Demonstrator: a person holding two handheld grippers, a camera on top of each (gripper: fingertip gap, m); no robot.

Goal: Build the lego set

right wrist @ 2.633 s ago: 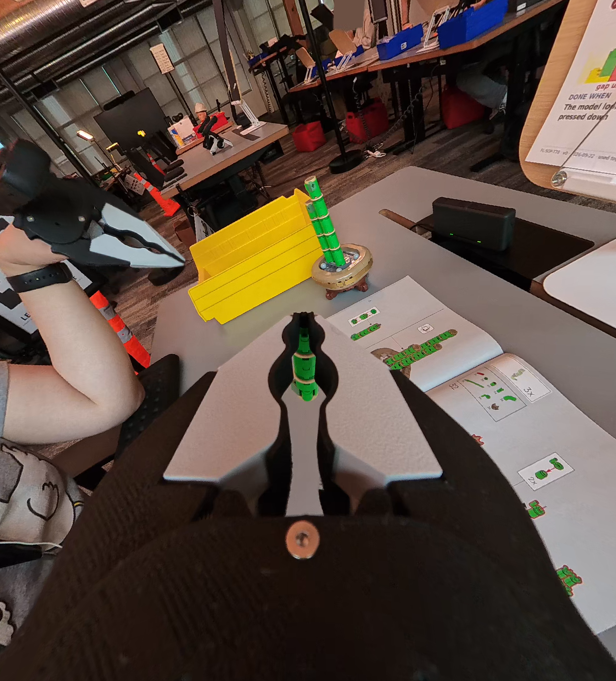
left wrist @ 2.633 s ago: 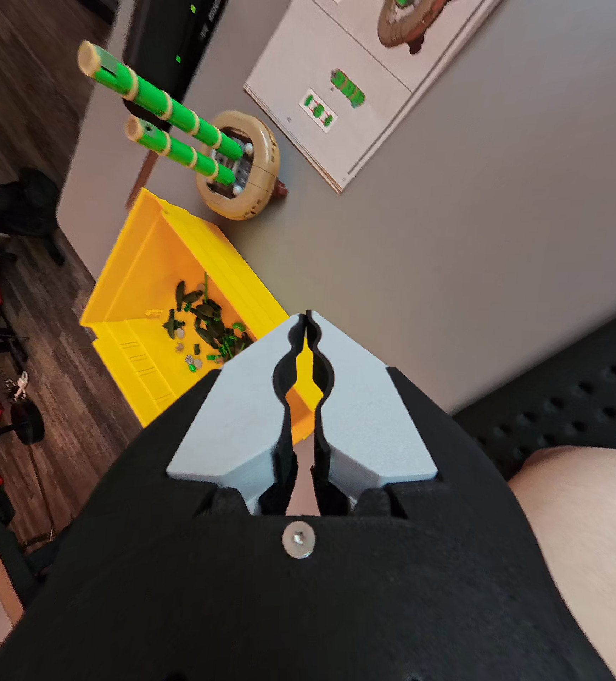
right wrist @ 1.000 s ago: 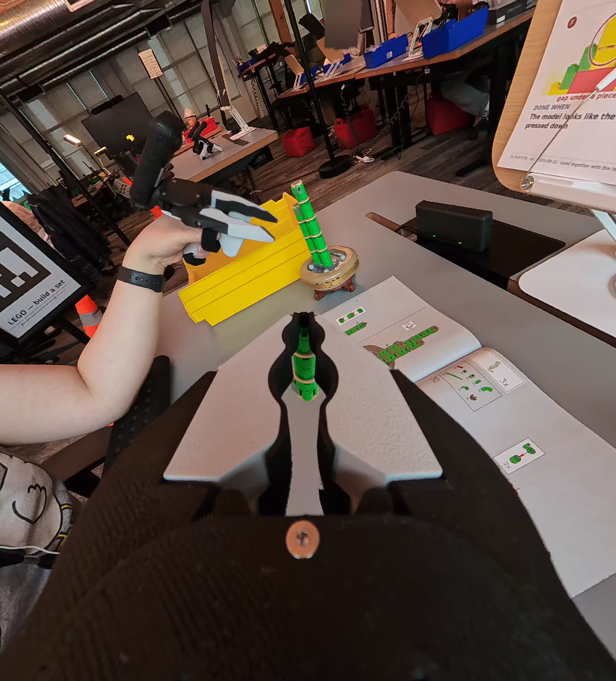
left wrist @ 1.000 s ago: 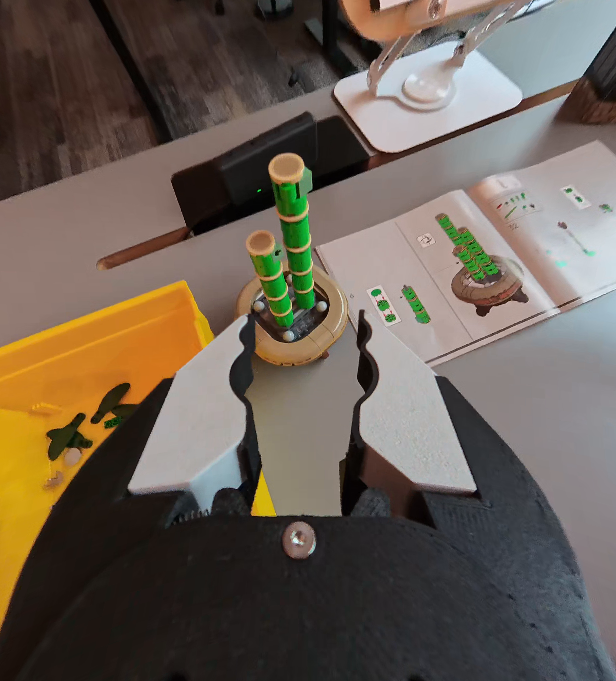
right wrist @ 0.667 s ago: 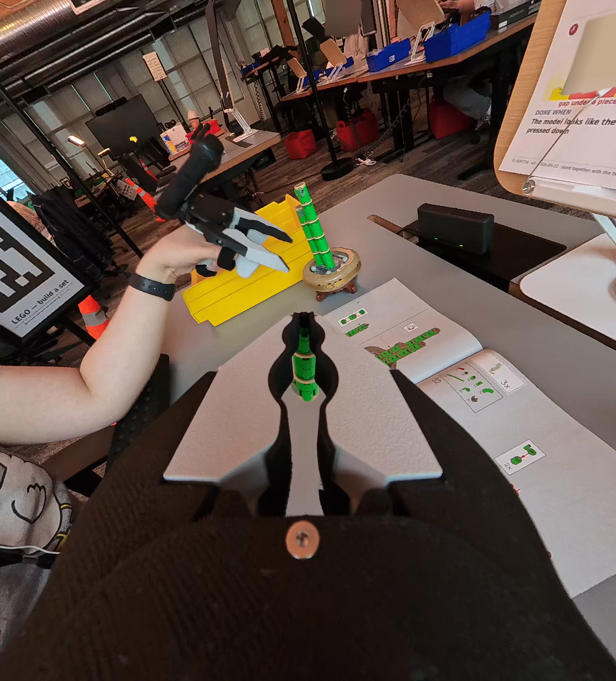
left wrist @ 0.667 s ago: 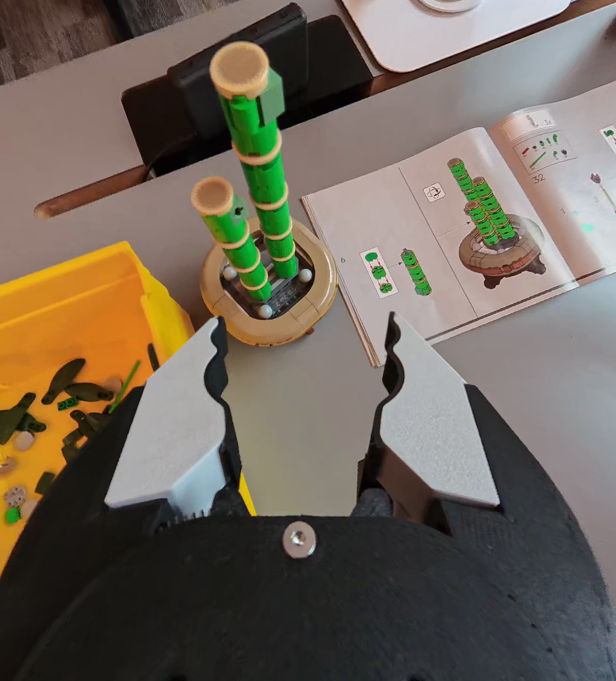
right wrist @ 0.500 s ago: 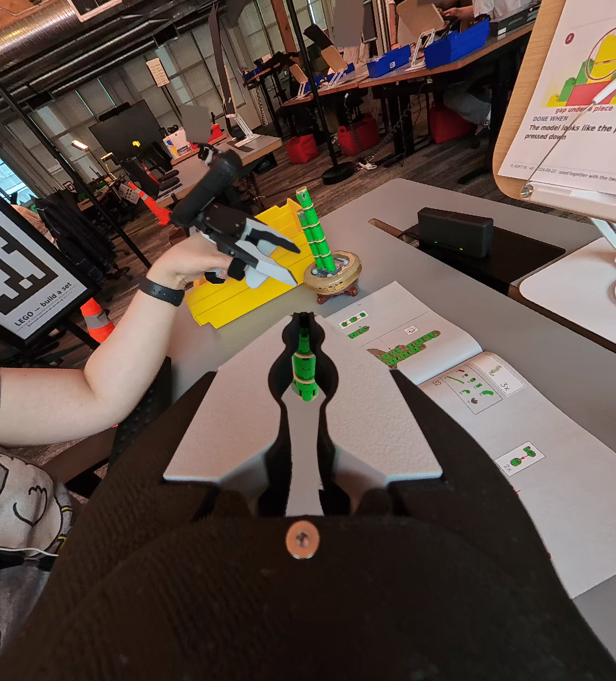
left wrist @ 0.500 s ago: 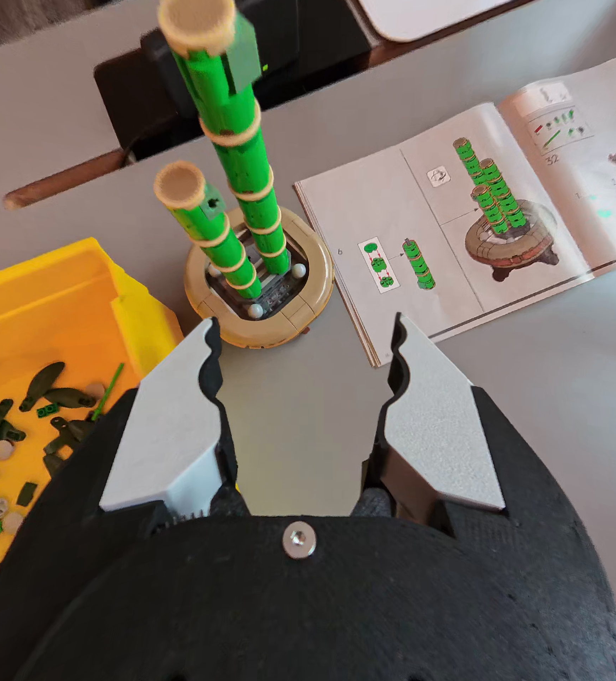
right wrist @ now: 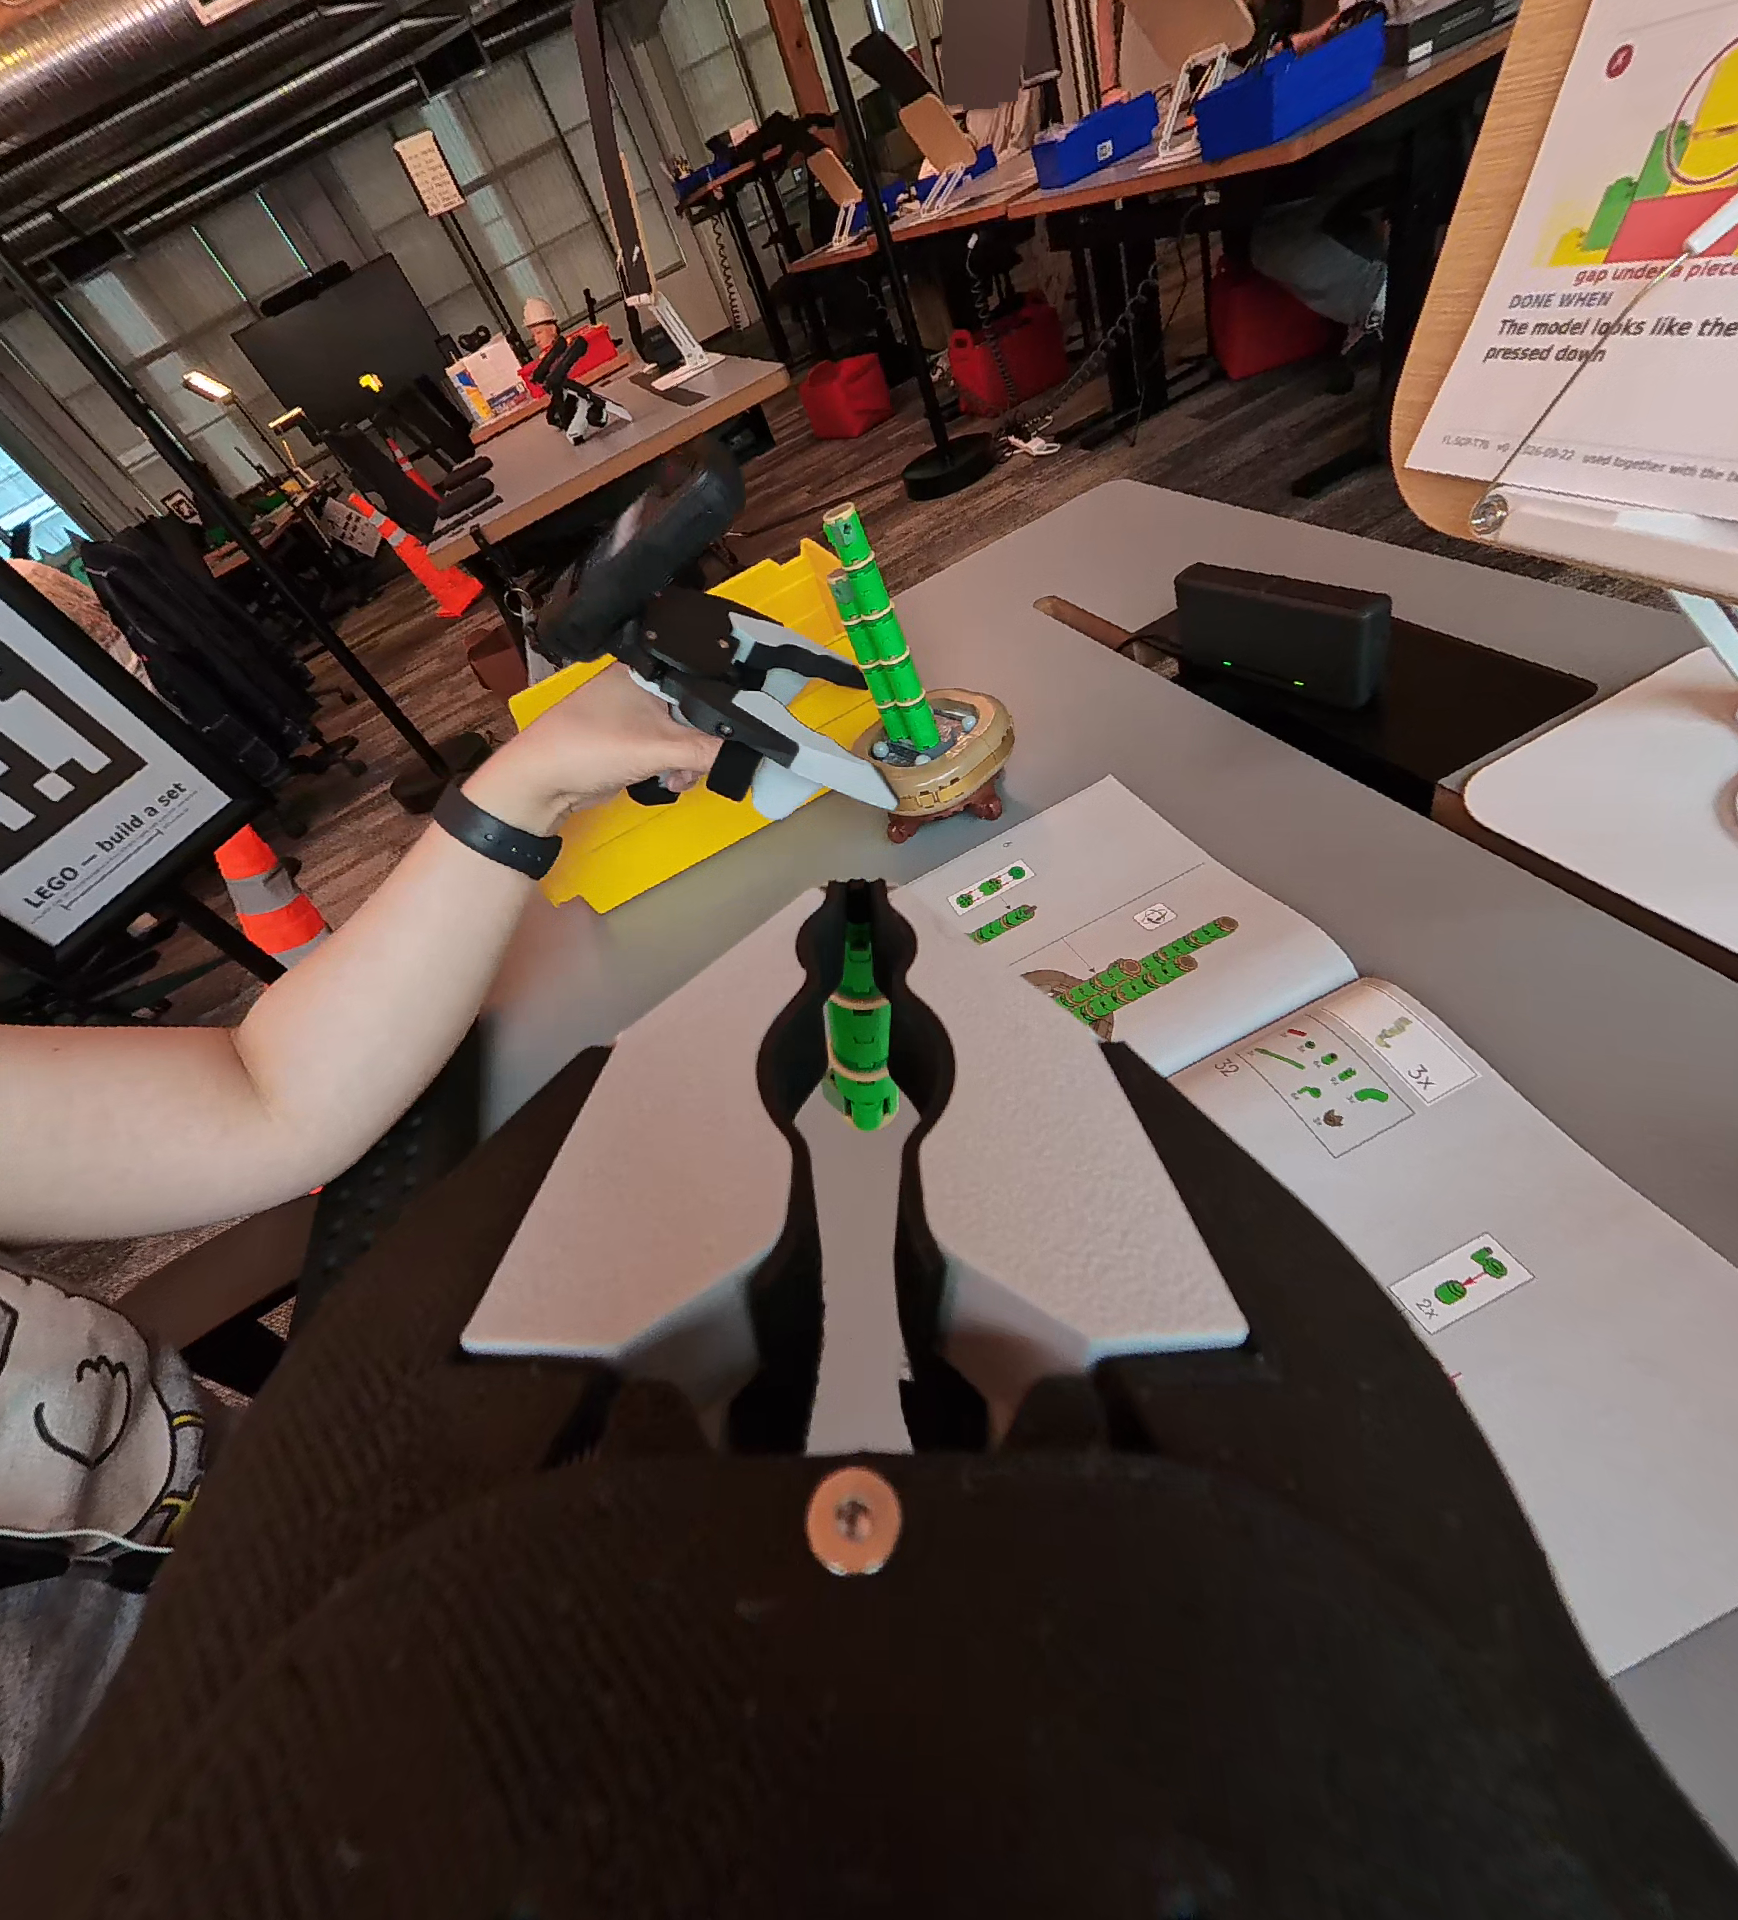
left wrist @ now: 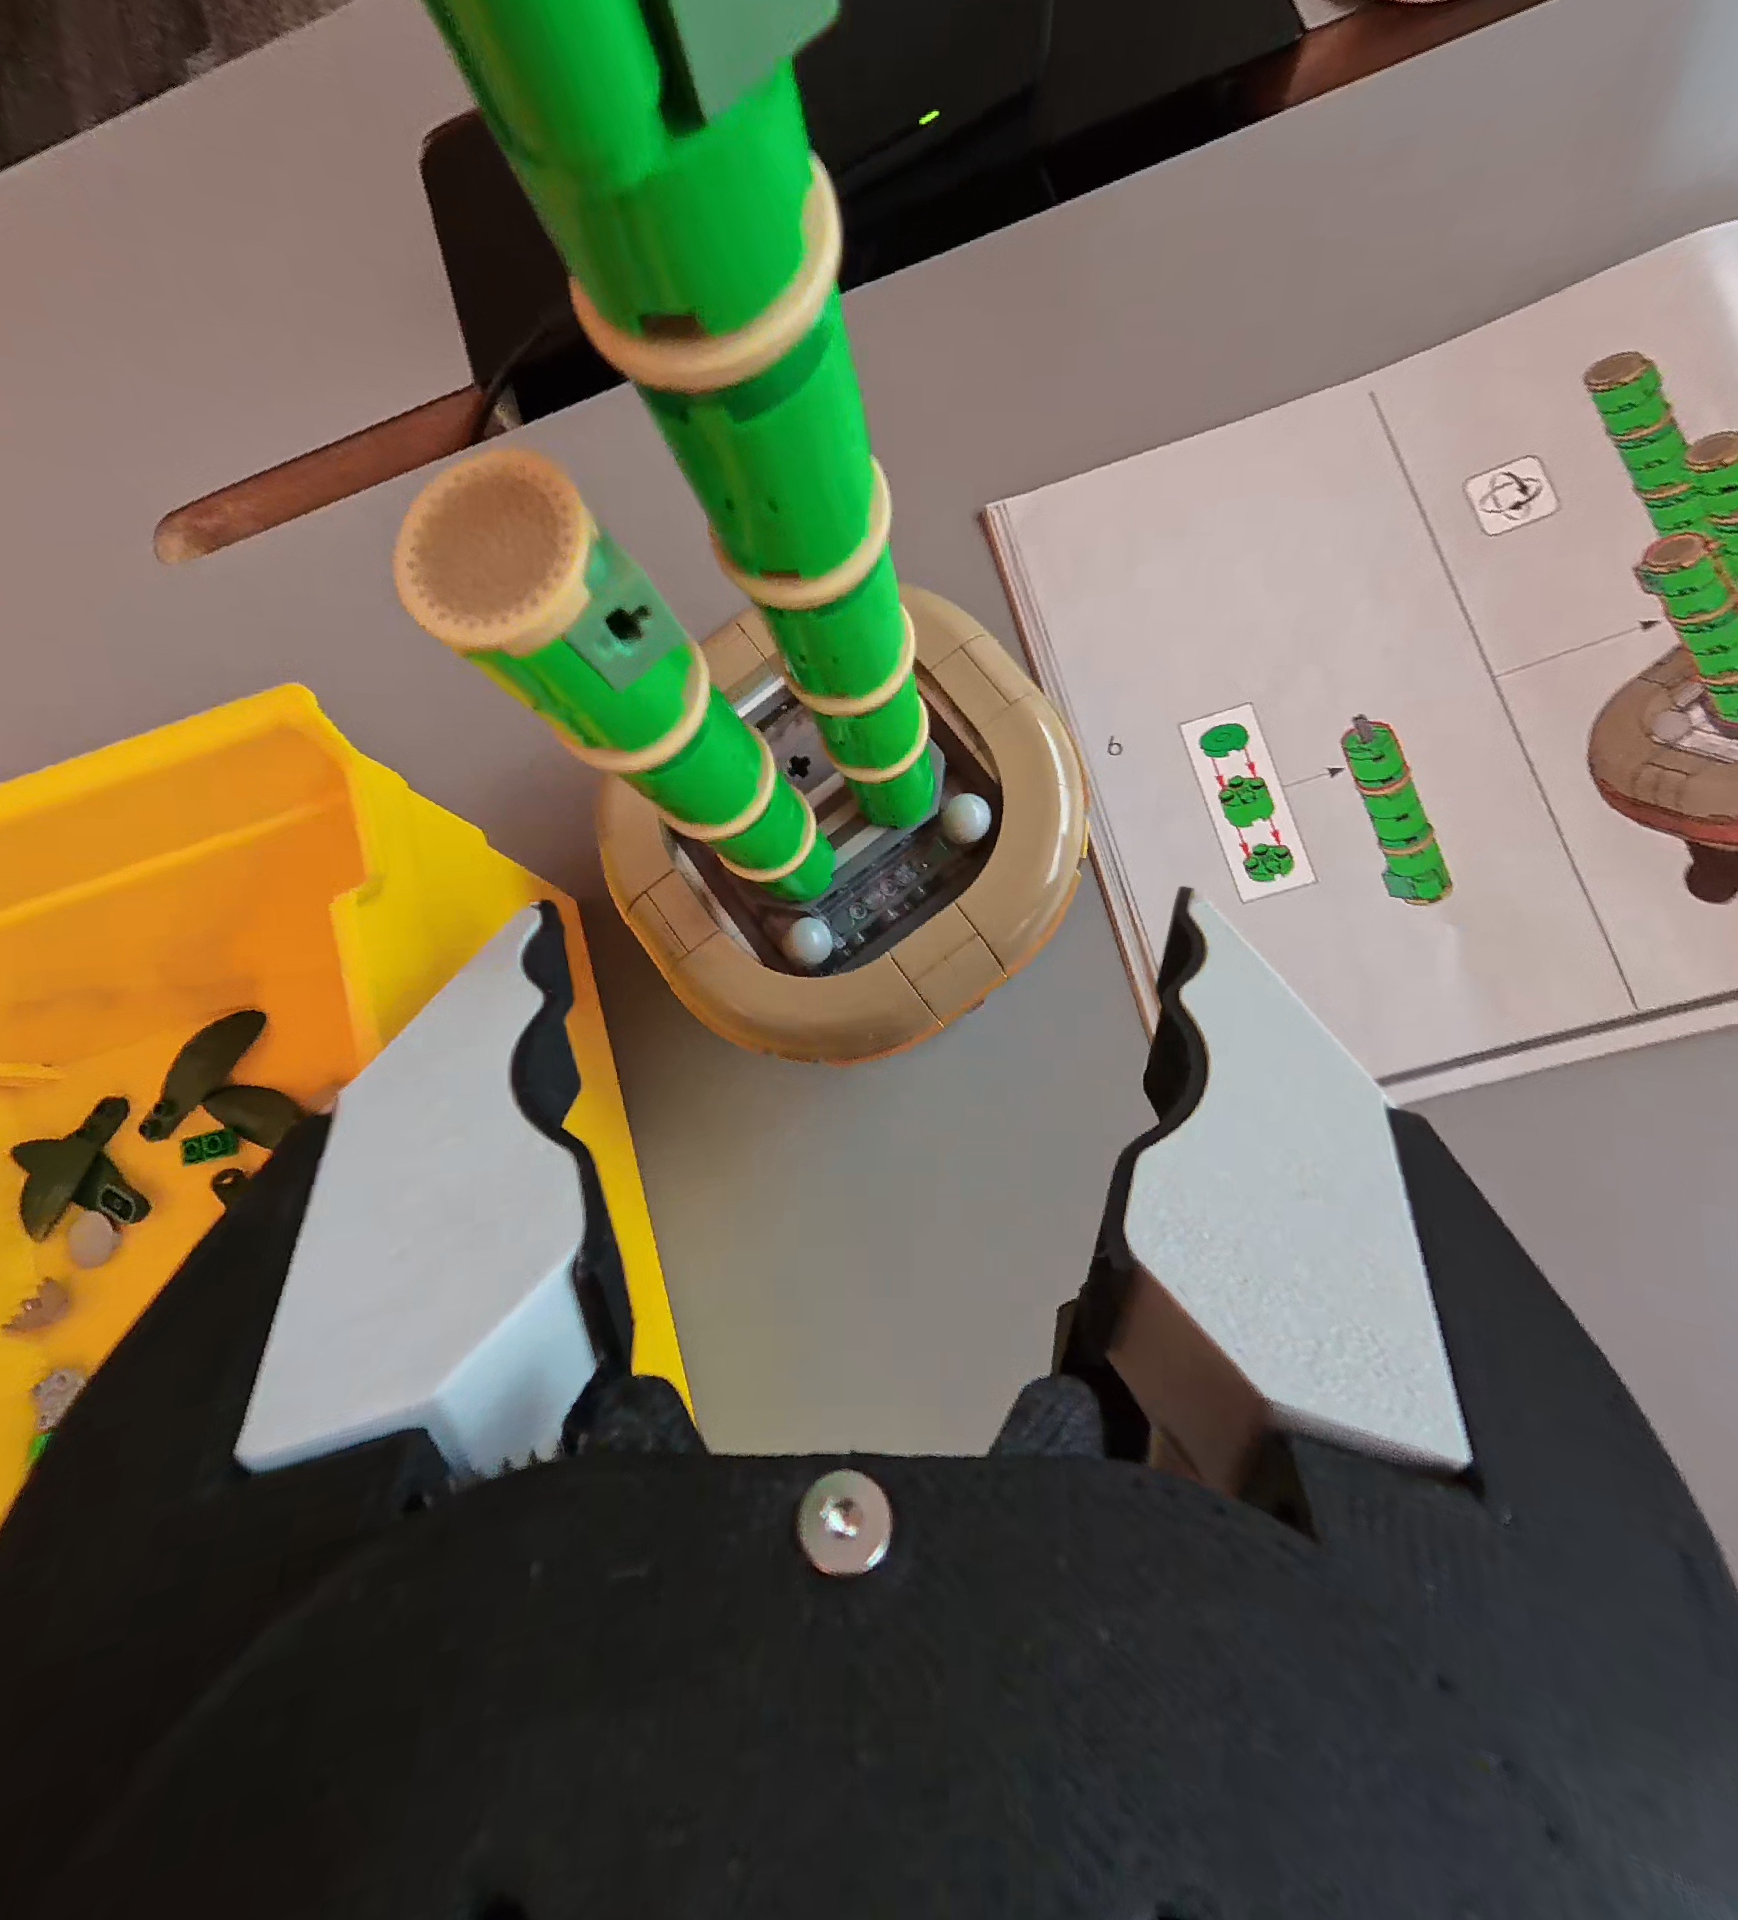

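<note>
Left gripper (left wrist: pixel 860 971) spread wide, empty, tips flanking tan pot (left wrist: pixel 844 831) on grey table (left wrist: pixel 896 1226). Right gripper (right wrist: pixel 857 896) clenched on short green stalk (right wrist: pixel 857 1049), well back over booklet (right wrist: pixel 1364 1195). Two stalks (left wrist: pixel 740 561) stand upright in pot; third socket free between them. Likely next: clamp pot low on rim, steady it, bring stalk in vertical. Watch tall stalks leaning over approach path; yellow bin (left wrist: pixel 148 831) crowds left finger; booklet edge near right finger.

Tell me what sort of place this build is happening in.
Likely a shared lab or workshop: rows of desks with blue bins, orange traffic cones on the floor, and exposed ceiling ducts above large windows.
</note>
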